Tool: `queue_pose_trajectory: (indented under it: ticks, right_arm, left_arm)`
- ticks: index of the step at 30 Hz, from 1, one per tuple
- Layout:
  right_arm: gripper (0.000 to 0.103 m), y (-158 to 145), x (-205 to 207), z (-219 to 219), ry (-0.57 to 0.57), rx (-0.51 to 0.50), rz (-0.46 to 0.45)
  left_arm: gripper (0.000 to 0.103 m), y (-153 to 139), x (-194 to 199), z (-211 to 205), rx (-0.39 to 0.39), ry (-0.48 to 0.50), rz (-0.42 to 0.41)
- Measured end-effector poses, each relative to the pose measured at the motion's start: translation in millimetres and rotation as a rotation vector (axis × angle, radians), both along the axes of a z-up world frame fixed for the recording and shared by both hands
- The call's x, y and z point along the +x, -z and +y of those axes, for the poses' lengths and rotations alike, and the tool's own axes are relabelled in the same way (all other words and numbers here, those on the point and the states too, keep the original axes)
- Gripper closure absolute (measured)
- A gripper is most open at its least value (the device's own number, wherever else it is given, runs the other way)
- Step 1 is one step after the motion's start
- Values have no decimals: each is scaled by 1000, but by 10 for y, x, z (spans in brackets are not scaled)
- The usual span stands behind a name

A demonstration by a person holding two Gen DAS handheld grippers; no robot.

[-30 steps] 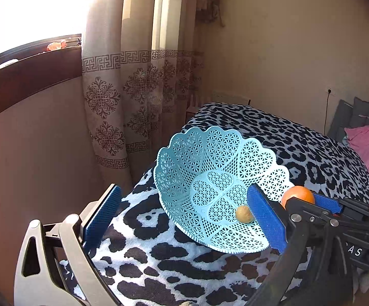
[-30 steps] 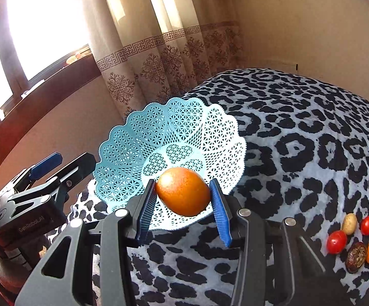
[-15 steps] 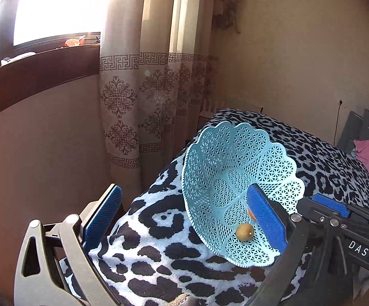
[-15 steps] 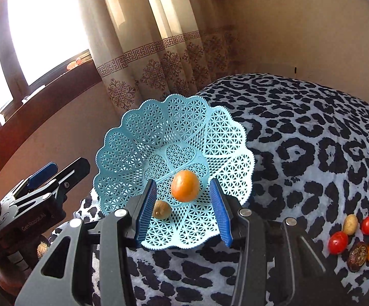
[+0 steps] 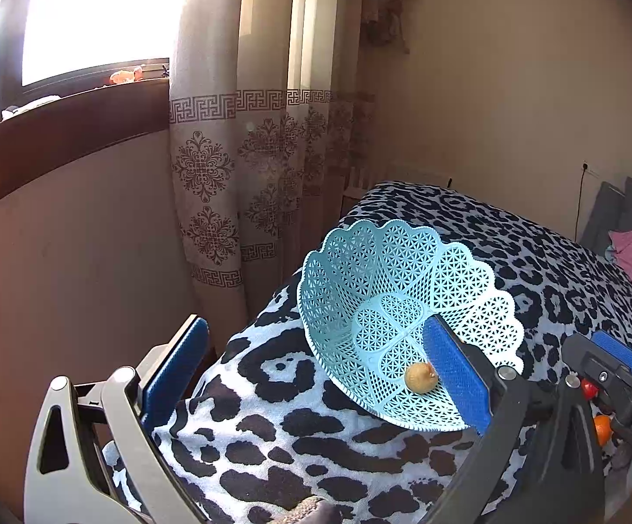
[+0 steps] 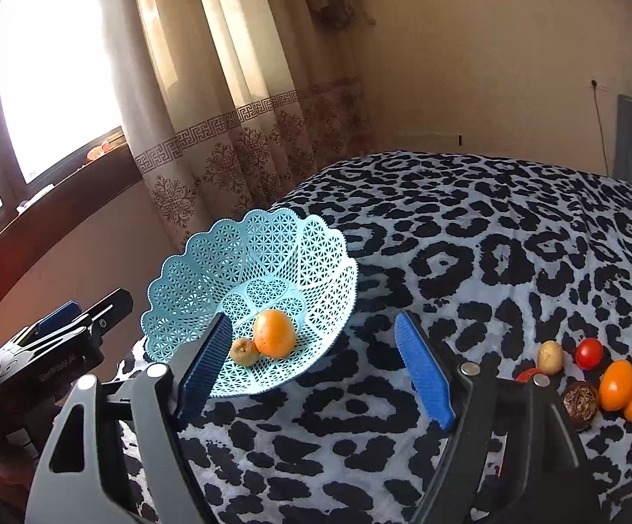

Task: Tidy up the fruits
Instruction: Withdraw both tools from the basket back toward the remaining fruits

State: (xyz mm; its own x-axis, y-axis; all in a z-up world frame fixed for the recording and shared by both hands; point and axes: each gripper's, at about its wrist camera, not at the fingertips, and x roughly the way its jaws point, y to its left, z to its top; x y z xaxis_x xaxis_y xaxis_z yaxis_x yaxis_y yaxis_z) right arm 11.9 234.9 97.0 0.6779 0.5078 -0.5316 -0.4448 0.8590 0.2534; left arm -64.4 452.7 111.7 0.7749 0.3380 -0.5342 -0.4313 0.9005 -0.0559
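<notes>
Already tilted on soft leopard-print bedding (image 6: 468, 262), so prone to tipping: pale blue lattice basket (image 6: 211, 270), left of centre in the right wrist view, leaning toward the camera with its near rim low. Holding two fruits at the low side: an orange (image 6: 274, 333) and, touching it on the left, a small brownish fruit (image 6: 244, 351), possibly a kiwi. Risk of both rolling out over that low rim if nudged or if the blanket sags further. Right hand-held gripper (image 6: 316, 367) spread wide and empty, one blue pad across the basket's near edge in the frame, the other over bare blanket; hard to tell whether the pad touches the rim, so a careless sweep could knock the basket. Left hand-held gripper (image 5: 316, 375) also wide open with nothing between its pads, lower centre of the left wrist view, close to the basket's side and the bed edge; a bump from there could push the basket further. Waiting at lower right of the right wrist view: a loose cluster of fruit with a yellowish one (image 6: 550, 356), a cherry tomato (image 6: 589, 353), two touching orange fruits (image 6: 617, 385) and a dark wrinkled one (image 6: 580, 399). Packed tight, so likely to scatter or roll on the soft cover when one is pinched; small round skins also likely to slip from flat pads or bruise under too hard a squeeze.
</notes>
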Motion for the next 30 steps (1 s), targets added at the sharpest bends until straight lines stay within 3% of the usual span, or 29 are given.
queue_pose_trajectory:
  ticks: [4, 12, 23, 30]
  right_arm:
    - [16, 23, -50, -140, 53, 5, -25]
    - [14, 79, -84, -416, 138, 5, -19]
    - [14, 174, -159, -1032, 273, -26, -20]
    - [14, 214, -273, -1505, 353, -59, -14]
  left_arm:
    - [3, -7, -12, -56, 24, 3, -16]
    - [3, 43, -10, -145, 9, 41, -43]
    - [3, 144, 88, -477, -16, 234, 2]
    - [3, 132, 93, -721, 5, 292, 17]
